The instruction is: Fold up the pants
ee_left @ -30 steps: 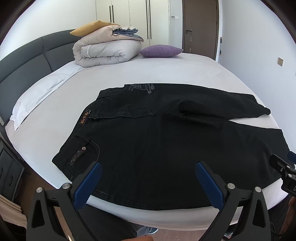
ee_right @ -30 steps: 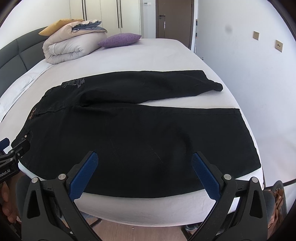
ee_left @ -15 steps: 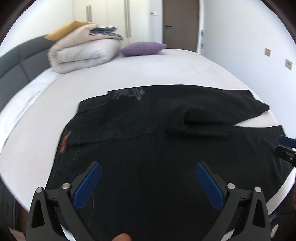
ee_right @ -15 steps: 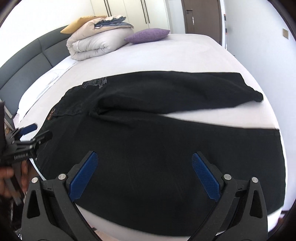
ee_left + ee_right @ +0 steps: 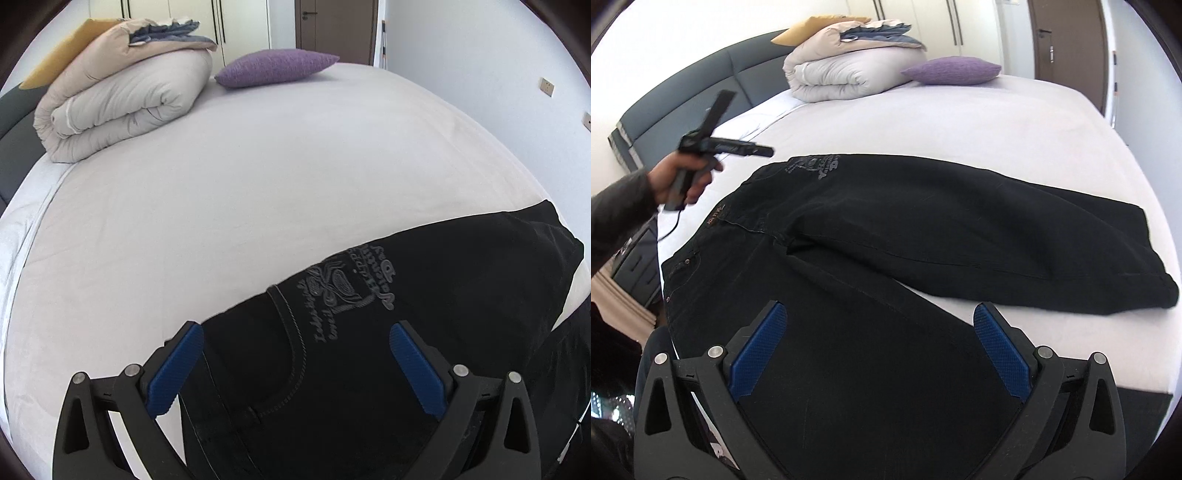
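1. The right gripper (image 5: pixel 879 354) hangs with its blue fingers (image 5: pixel 757 347) spread wide and nothing between them; the near leg of the black pants (image 5: pixel 886 266) lies directly under and ahead of them. A second ago it sat back off the bed's edge; it is now over the cloth.
2. The left gripper (image 5: pixel 295 365) also has its fingers (image 5: pixel 175 371) spread and empty, over the waistband corner. It has moved from the near edge to the far hip, so the grey printed emblem (image 5: pixel 347 284) now lies just beyond the fingers.
3. In the right wrist view the person's hand (image 5: pixel 683 181) holds that left gripper above the bed, left of the waistband.
4. The pants lie flat on the white bed (image 5: pixel 960 122), legs splayed apart, placed as before.
5. Farthest off sit a rolled duvet (image 5: pixel 122 107) and a purple pillow (image 5: pixel 277 68).
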`<state>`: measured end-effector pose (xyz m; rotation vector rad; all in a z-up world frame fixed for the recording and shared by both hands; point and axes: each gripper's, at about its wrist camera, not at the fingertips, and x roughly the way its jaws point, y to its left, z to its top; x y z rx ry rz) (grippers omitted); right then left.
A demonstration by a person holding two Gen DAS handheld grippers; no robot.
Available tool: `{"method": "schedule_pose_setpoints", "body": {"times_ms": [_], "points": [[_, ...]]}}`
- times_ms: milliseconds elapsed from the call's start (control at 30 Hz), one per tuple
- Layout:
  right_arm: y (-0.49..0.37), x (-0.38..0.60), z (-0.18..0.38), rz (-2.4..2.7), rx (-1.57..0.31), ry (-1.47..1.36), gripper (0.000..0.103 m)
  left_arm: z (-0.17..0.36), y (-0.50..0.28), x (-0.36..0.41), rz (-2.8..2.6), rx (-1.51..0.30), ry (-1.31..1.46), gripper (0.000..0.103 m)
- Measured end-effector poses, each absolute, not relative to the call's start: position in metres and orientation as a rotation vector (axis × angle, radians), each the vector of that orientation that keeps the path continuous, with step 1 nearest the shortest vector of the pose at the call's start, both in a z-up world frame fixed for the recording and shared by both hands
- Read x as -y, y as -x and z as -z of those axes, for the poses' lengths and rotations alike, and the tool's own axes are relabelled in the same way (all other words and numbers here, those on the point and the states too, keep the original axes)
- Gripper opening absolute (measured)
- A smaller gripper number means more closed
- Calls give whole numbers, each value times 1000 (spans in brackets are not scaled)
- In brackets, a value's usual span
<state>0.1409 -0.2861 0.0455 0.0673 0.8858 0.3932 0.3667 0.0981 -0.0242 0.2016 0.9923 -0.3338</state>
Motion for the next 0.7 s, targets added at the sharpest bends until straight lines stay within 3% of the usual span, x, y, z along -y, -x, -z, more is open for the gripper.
{"method": "schedule_pose_setpoints", "body": {"times_ms": [67,200,533,667,700], "points": [[-147,287,-42,-427,-891,-71,99,35,-389,-99,374,-1044,-221,90],[-159,286,-35,-486,-908,-84,98,68,-410,-89,451,-1153,-336,85],[-188,255,-34,-600,-894,-19,89,104,-435,-108,469,-1242,-294,87],[-202,240,-37,-630,-902,-10,78,108,-435,-101,458,-1251,-307,81],[-207,235,-38,-637,-902,2,72,106,-435,-101,463,-1252,-297,73]]}}
